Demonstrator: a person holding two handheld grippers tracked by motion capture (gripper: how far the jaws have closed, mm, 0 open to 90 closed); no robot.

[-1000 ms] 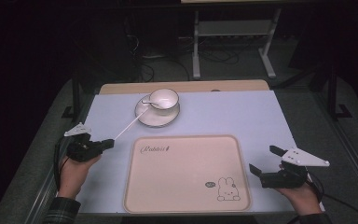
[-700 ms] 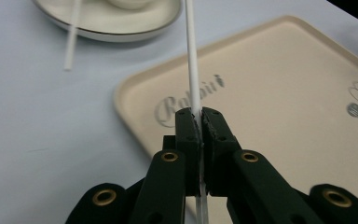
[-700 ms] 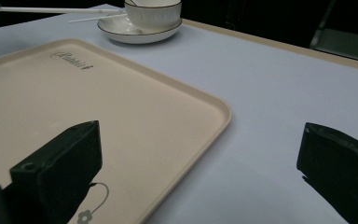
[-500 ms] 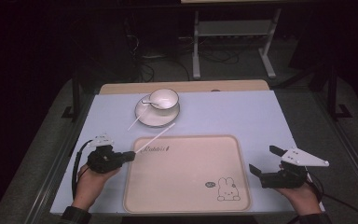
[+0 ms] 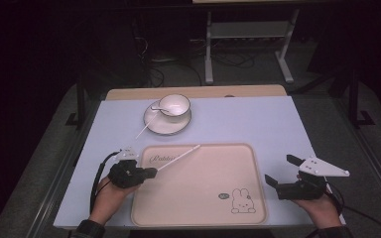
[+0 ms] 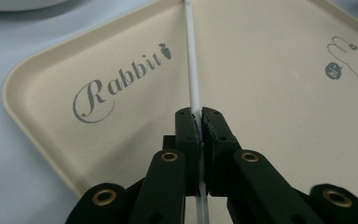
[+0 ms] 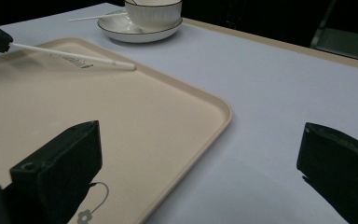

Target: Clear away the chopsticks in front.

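Left claw (image 6: pixel 199 122) clamping white stick (image 6: pixel 192 65), over beige tray (image 5: pixel 238 208)

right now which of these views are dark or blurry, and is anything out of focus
High view: table lit, surroundings nearly black. Left gripper view: sharp on the stick and tray. Right gripper view: the near black jaws look soft, the cup and saucer clearer.

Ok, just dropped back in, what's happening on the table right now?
The left gripper is shut on a thin white stick, holding it over the beige rabbit tray. The right gripper rests open on the table beside the tray's right edge, holding nothing. At the far side, a cup sits on a saucer with another white stick leaning off it.
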